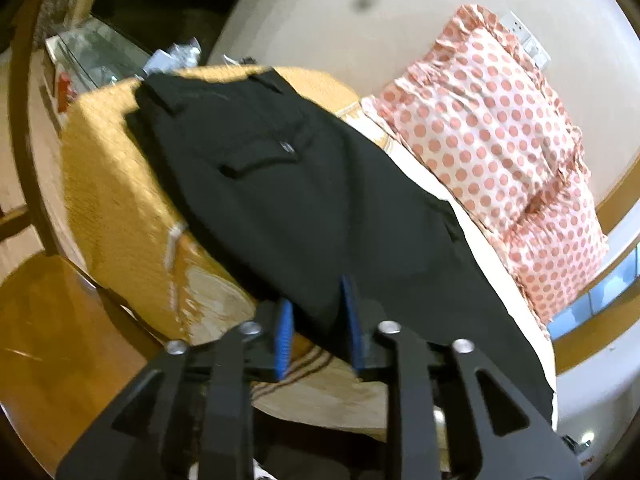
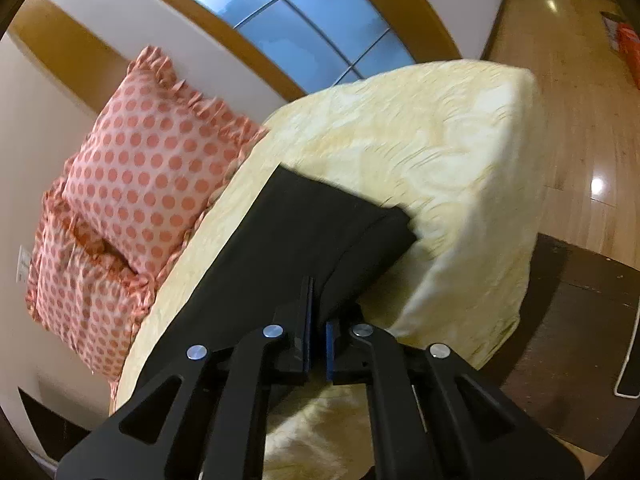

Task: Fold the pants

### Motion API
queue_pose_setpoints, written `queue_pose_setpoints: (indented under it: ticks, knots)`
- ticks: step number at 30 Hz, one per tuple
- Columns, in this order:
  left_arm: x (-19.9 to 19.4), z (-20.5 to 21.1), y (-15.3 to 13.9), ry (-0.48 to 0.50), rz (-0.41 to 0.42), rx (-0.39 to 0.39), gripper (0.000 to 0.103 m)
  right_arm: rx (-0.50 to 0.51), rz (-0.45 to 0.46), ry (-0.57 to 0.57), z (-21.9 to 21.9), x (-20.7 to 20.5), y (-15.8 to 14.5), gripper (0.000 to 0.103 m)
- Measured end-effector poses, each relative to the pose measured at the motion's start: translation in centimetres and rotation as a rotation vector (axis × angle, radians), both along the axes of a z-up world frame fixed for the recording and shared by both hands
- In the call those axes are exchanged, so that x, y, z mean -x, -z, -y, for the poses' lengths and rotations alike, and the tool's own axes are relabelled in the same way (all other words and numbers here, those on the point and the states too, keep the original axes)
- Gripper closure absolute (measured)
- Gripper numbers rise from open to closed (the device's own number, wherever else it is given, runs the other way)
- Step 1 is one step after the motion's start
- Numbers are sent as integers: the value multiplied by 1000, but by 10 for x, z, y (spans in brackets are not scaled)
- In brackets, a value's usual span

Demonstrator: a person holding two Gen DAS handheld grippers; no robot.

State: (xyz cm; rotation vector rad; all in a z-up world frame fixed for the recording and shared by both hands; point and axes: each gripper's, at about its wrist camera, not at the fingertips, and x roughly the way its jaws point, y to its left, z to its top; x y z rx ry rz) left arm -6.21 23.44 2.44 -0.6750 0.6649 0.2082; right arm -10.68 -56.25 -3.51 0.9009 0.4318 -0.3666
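A bed (image 2: 460, 152) covered with a pale yellow textured spread is seen in both views, with two dotted pink pillows (image 1: 492, 136) propped against the wall behind it. The black pants (image 1: 280, 184) are laid lengthwise along the near edge of the bed, waistband and back pocket toward the far end in the left wrist view, leg hems toward the other end in the right wrist view. The fabric is judged soft, light and limp, likely to sag and slide when lifted, so hems and waistband are the best places to be gripped. The left gripper (image 1: 318, 320) is partly open, cloth lying between its blue pads unpinched. The right gripper (image 2: 318, 328) is nearly closed, pinching the pant leg's edge.
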Motion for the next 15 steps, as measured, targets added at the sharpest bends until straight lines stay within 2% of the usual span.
queue_pose_setpoints:
  ticks: [2, 4, 6, 8, 13, 15]
  knots:
    - [7, -2, -8, -65, 7, -65, 51, 36, -17, 57, 4, 8, -6, 75]
    - [14, -2, -20, -116, 35, -134, 48, 81, -33, 133, 9, 18, -11, 59]
    - [15, 3, -30, -118, 66, -171, 44, 93, -15, 166, 14, 24, -15, 59]
    - [12, 11, -36, -93, 89, -188, 36, 93, -6, 161, 18, 23, -16, 59]
    - [-18, 46, -38, 54, 104, -209, 33, 75, -20, 130, 22, 12, -10, 59]
    - [-29, 59, -34, 104, 99, -206, 31, 117, -29, 127, 14, 9, -12, 59]
